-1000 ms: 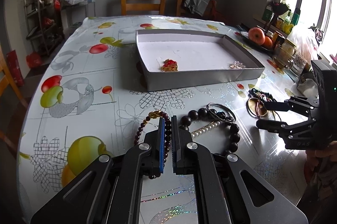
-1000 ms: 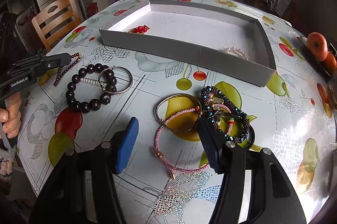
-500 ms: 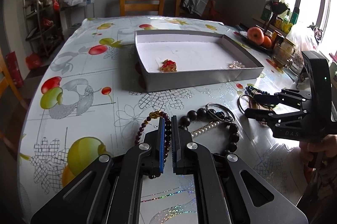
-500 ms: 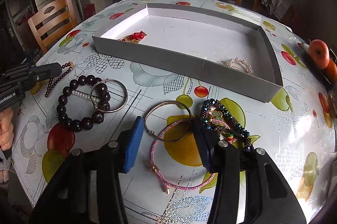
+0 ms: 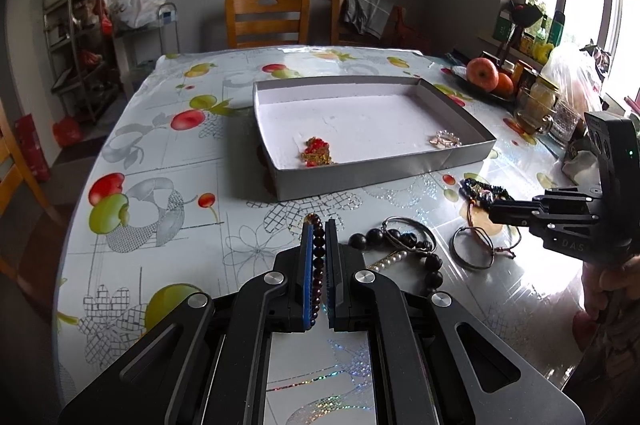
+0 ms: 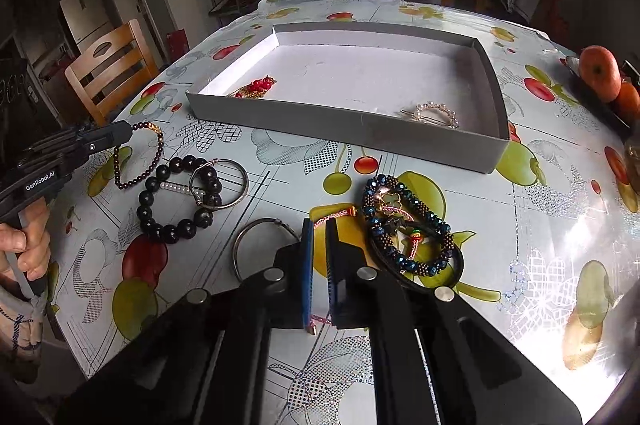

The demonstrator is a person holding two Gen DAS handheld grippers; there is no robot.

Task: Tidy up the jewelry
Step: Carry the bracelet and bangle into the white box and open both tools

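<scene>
left tool (image 5: 319, 225) is clamped on the dark red bead bracelet (image 5: 319, 257), which runs back between its pads. right tool (image 6: 319, 225) is pinched on the pink cord bracelet (image 6: 334, 213), just left of the blue beaded bracelets (image 6: 408, 225). the tray (image 6: 340, 123) sits well ahead of both. on lifting, the cord may snag those beads and drag them across the desk (image 6: 540, 225), or a thin strand may slip free.

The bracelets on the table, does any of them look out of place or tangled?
Yes. The silver ring lies hooked through the black bead bracelet, with a pearl strand across it. Near the right gripper, the blue bead bracelet is piled with cords. Only two pieces lie in the gray tray.
</scene>
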